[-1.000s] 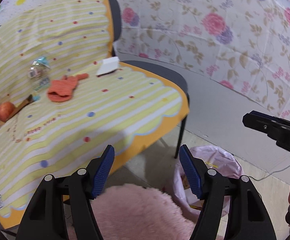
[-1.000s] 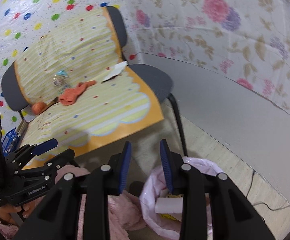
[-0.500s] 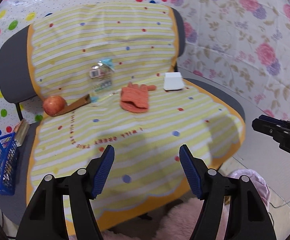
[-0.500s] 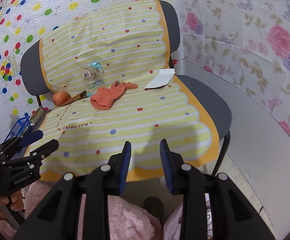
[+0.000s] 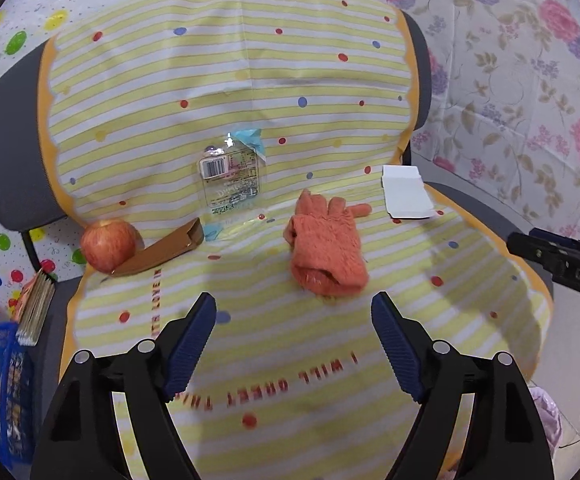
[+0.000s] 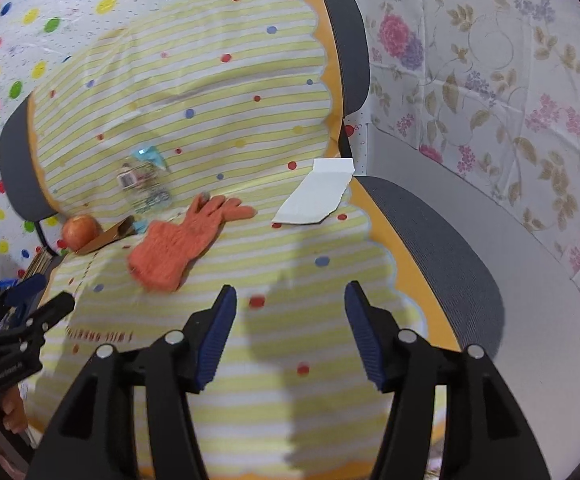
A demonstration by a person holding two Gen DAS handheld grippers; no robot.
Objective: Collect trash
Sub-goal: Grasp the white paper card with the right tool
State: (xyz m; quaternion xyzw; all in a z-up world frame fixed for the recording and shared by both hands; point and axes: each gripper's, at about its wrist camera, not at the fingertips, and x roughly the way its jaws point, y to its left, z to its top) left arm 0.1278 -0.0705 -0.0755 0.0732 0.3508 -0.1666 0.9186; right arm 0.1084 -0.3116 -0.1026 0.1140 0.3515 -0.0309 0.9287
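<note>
Left wrist view: left gripper [image 5: 292,322] jaws opening wide, nothing between them, above the striped cloth [image 5: 430,320].
Right gripper [image 6: 290,312]: jaws opening, empty, over bare cloth.
Trash: clear wrapper [image 5: 231,180] against the seat back; white paper [image 5: 406,192] near the cloth's right edge.
Other items: orange glove [image 5: 328,250], apple [image 5: 108,244], brown piece [image 5: 162,250].
Open room: front of the seat bare; chair [image 6: 442,248] rim exposed at right.

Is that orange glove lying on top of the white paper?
No, the orange glove lies on the striped cloth, apart from the white paper, with bare cloth showing between them.
</note>
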